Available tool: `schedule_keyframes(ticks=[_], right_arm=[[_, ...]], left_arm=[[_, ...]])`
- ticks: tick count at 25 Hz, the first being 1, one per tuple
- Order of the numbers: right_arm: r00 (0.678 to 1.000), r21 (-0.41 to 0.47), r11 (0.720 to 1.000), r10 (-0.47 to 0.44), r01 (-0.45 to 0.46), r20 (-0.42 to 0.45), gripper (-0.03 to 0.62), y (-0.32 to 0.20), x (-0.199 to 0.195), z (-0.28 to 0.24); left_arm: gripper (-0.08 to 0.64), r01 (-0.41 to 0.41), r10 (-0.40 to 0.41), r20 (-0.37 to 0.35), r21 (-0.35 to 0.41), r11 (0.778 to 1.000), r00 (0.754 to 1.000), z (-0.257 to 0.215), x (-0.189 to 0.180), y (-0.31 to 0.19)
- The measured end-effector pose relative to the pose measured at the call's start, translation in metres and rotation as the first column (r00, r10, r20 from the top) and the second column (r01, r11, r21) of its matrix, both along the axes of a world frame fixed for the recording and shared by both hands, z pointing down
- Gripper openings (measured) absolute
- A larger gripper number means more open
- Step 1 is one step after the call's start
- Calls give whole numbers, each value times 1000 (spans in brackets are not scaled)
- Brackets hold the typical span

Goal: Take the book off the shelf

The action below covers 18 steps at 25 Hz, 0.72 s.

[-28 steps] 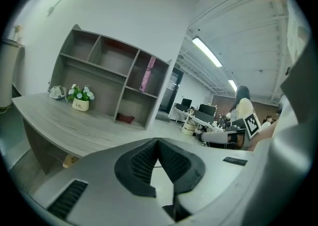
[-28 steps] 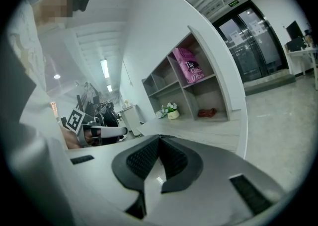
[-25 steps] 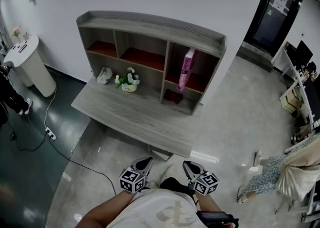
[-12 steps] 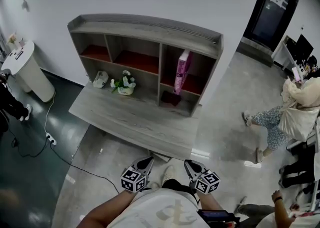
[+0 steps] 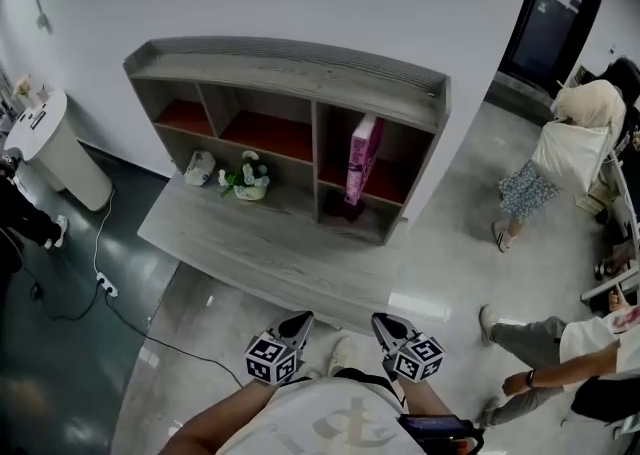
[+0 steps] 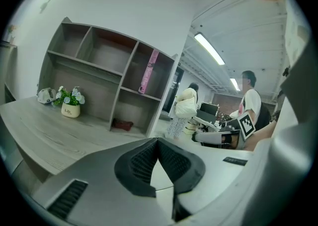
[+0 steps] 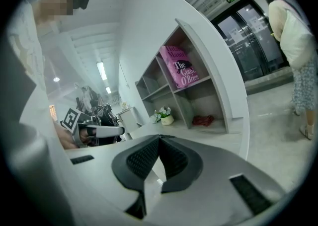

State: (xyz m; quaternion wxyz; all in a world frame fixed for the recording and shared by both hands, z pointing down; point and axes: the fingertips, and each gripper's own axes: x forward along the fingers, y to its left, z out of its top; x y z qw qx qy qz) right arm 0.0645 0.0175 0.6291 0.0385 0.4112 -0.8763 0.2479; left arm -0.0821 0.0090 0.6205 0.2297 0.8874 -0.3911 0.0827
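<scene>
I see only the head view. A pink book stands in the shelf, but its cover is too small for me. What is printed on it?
Observer: In the right gripper view the pink book reads "The Giant O'Brien" on its cover.
Operator: Thank you. From above I cannot judge the jaws. Are they open?
Observer: No. The left gripper and the right gripper each show their jaws together, with nothing between them.

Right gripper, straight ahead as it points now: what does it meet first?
Probably the grey desk top, near its front edge; the right gripper aims slightly down at it. Depth is unclear.
</scene>
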Motion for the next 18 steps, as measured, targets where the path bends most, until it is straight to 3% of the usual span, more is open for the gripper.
schedule_keyframes(ticks=[18], right_arm=[[999, 14, 1000, -28, 27, 41, 5, -102, 22, 4]], left_arm=[[2, 9, -10, 32, 25, 1000, 999, -10, 29, -96]])
